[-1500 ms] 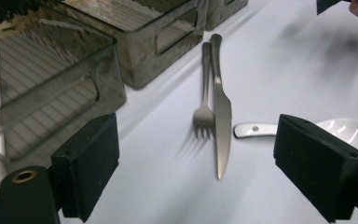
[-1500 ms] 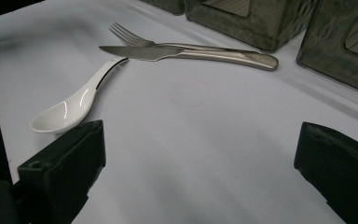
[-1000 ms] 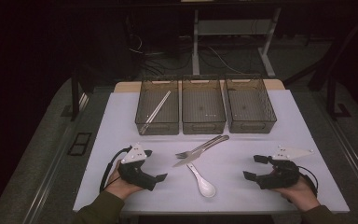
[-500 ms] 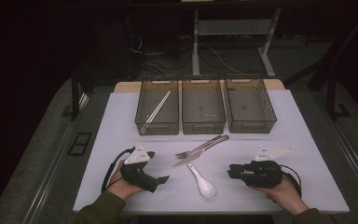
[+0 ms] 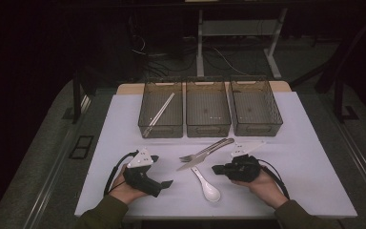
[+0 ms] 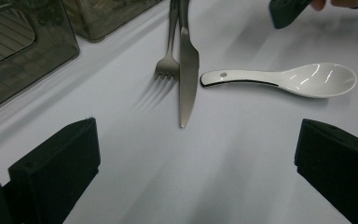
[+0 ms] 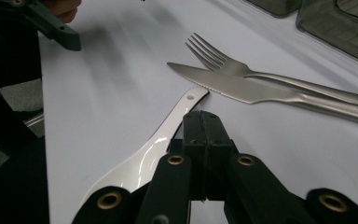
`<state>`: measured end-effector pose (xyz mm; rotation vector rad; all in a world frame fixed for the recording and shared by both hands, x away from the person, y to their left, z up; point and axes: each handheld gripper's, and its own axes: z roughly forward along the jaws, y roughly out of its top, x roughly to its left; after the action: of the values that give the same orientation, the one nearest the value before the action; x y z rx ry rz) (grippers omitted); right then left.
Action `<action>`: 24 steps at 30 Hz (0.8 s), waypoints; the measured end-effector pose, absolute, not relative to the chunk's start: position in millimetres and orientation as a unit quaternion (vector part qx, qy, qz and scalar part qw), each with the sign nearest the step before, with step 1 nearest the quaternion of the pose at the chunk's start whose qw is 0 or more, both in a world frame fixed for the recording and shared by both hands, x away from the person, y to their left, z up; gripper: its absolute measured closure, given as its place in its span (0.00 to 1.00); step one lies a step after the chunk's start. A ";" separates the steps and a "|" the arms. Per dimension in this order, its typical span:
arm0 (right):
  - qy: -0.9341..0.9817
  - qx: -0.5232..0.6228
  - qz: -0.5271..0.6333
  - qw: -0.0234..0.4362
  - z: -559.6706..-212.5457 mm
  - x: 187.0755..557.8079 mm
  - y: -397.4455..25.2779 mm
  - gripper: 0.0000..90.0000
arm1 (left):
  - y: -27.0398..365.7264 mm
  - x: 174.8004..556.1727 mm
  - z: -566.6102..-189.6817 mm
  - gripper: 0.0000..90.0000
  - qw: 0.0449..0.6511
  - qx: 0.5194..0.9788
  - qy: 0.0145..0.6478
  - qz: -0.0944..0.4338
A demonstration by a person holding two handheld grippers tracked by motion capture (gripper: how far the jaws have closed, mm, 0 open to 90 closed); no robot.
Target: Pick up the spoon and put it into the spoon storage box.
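Note:
A white ceramic spoon (image 5: 208,186) lies on the white table near the front, with its handle pointing towards a steel fork (image 5: 189,157) and knife (image 5: 205,153) that lie side by side. My right gripper (image 5: 216,169) is shut with nothing between its jaws, and its tip hovers just over the spoon's handle (image 7: 158,144), short of the knife (image 7: 242,91) and fork (image 7: 223,60). My left gripper (image 5: 161,170) rests wide open at the front left, facing the knife (image 6: 188,70), fork (image 6: 168,60) and spoon (image 6: 284,79).
Three clear grey bins stand in a row at the back: the left bin (image 5: 148,125) holds chopsticks (image 5: 158,114), while the middle bin (image 5: 208,129) and right bin (image 5: 256,128) look bare. Dark floor, cables and desk legs lie beyond the table.
My right gripper has travelled left from the front right to the spoon's handle, and its jaws, apart a second ago, are now together. The left gripper has barely shifted.

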<state>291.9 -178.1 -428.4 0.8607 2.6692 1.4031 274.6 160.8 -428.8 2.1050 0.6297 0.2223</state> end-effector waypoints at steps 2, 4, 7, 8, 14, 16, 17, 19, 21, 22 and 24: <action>0.853 0.275 0.443 0.001 -430.8 297.5 -171.2 0.99 | 160.9 274.7 -429.2 0.00 0.449 0.852 0.256 0.088; 0.855 0.276 0.439 -0.001 -433.6 303.1 -164.1 0.99 | 161.0 274.8 -429.2 0.00 0.448 0.852 0.256 0.088; 0.857 0.276 0.434 -0.001 -438.0 311.4 -154.3 0.99 | 161.1 274.8 -429.1 0.00 0.449 0.852 0.255 0.088; 0.857 0.278 0.433 -0.004 -439.5 313.8 -151.1 0.99 | 161.1 274.9 -429.2 0.00 0.449 0.852 0.255 0.087; 0.864 0.277 0.420 -0.003 -447.3 324.4 -133.7 1.00 | 161.1 274.8 -429.2 0.00 0.449 0.852 0.254 0.086; 0.866 0.279 0.416 -0.003 -448.9 326.6 -129.9 1.00 | 161.2 274.7 -429.3 0.00 0.449 0.852 0.255 0.085; 0.867 0.279 0.413 -0.001 -449.7 327.4 -128.1 1.00 | 161.2 274.8 -429.3 0.00 0.448 0.853 0.255 0.085; 0.869 0.279 0.408 -0.003 -451.2 328.1 -125.1 1.00 | 161.3 274.9 -429.3 0.00 0.448 0.853 0.254 0.085; 0.872 0.273 0.407 -0.004 -452.1 327.2 -122.0 1.00 | 161.1 274.9 -429.4 0.00 0.448 0.853 0.255 0.084; 0.873 0.270 0.406 -0.007 -452.0 326.3 -120.5 1.00 | 161.1 274.9 -429.4 0.00 0.448 0.853 0.254 0.084; 0.874 0.264 0.408 -0.011 -451.6 324.5 -117.8 1.00 | 160.9 274.9 -429.4 0.00 0.447 0.853 0.255 0.084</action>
<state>324.5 -117.8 -451.6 0.8339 2.7650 1.2899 274.9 160.9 -429.4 2.1125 0.6303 0.2076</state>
